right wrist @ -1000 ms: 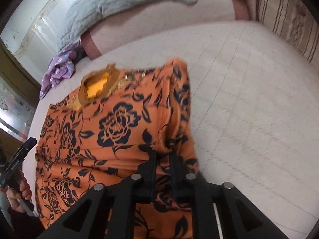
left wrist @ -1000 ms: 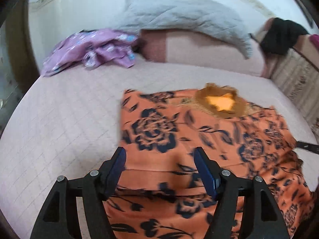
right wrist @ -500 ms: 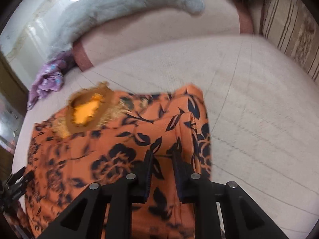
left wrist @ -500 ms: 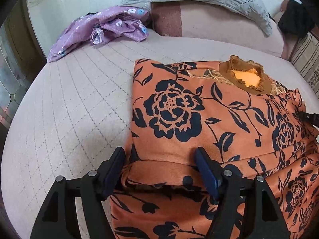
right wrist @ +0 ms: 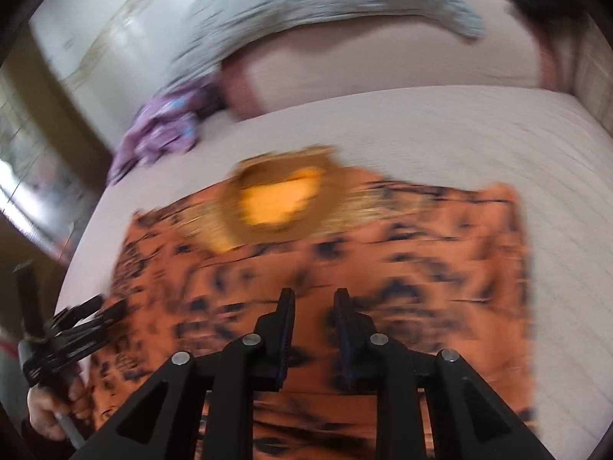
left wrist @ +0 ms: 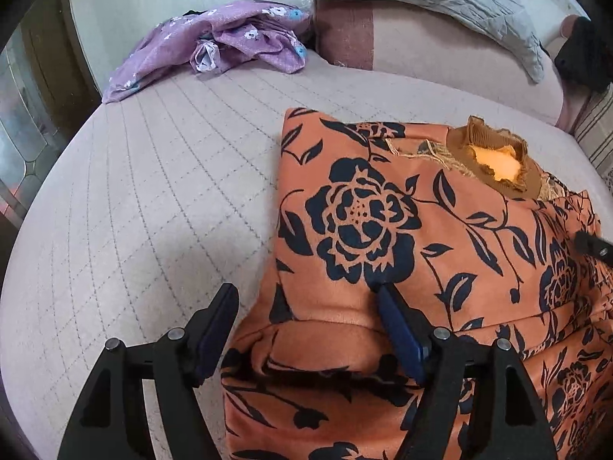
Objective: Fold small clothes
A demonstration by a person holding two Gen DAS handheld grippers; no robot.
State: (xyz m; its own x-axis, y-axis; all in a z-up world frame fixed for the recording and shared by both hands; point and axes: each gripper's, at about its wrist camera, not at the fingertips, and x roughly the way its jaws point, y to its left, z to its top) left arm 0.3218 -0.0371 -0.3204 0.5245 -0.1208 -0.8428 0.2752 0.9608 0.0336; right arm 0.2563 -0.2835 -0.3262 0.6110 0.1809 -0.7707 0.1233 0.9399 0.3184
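Orange floral garment [left wrist: 421,253]: spread on the bed [left wrist: 153,211], collar toward 12 o'clock, left side turned in to narrow it for folding.
Left gripper [left wrist: 306,306]: jaws just widened, spread across the folded edge without pinching it, apparently letting go.
Right gripper [right wrist: 314,306]: narrowly parted above the cloth at 6 o'clock; frame blurred, nothing visibly held.
Purple clothing [left wrist: 214,46]: heaped at 11 o'clock, likely awaiting folding.

Soft daylight, right view motion-blurred, fisheye edges
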